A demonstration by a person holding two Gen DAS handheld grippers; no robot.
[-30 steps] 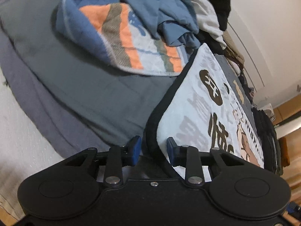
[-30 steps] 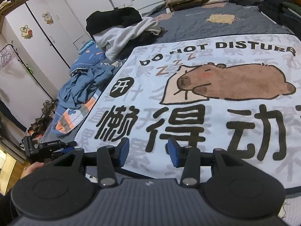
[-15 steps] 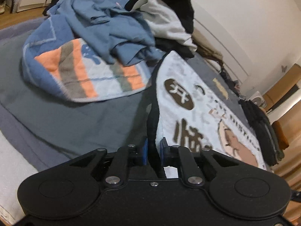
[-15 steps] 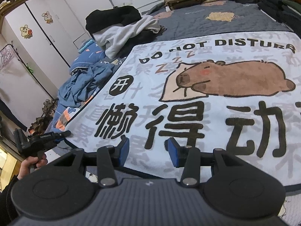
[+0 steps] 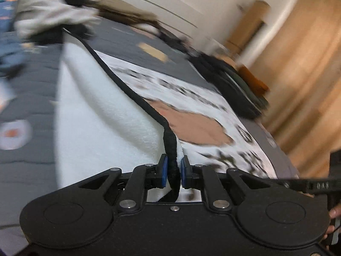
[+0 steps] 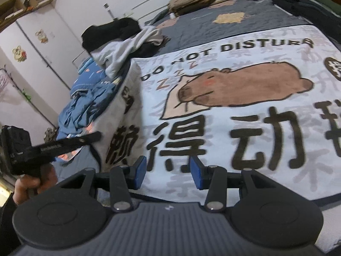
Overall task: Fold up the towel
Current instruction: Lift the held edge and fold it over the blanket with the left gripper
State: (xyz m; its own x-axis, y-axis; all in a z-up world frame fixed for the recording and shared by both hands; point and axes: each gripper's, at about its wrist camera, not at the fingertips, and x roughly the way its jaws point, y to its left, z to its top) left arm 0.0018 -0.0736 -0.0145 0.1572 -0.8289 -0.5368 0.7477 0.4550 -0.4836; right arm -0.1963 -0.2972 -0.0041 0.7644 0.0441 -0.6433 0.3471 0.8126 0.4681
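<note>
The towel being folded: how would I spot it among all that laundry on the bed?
Look at the bed with the grey quilt; the towel is the big pale sheet spread across it. Unlike the crumpled clothes pile beside it, it shows a sleeping brown animal, "DO NOT DISTURB", and black edging, pinched by the left gripper.

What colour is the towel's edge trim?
Black, clearest in the left wrist view on the towel trim.

Fluffy fleece towel (image 5: pixel 110 123) with stitched black cloth edging; quilted matt bedcover (image 5: pixel 27 98); matt plastic tongs (image 5: pixel 173 170).

Heaped clothes (image 6: pixel 119 40) on grey quilt (image 6: pixel 234 6); white wardrobe (image 6: pixel 38 49).
</note>
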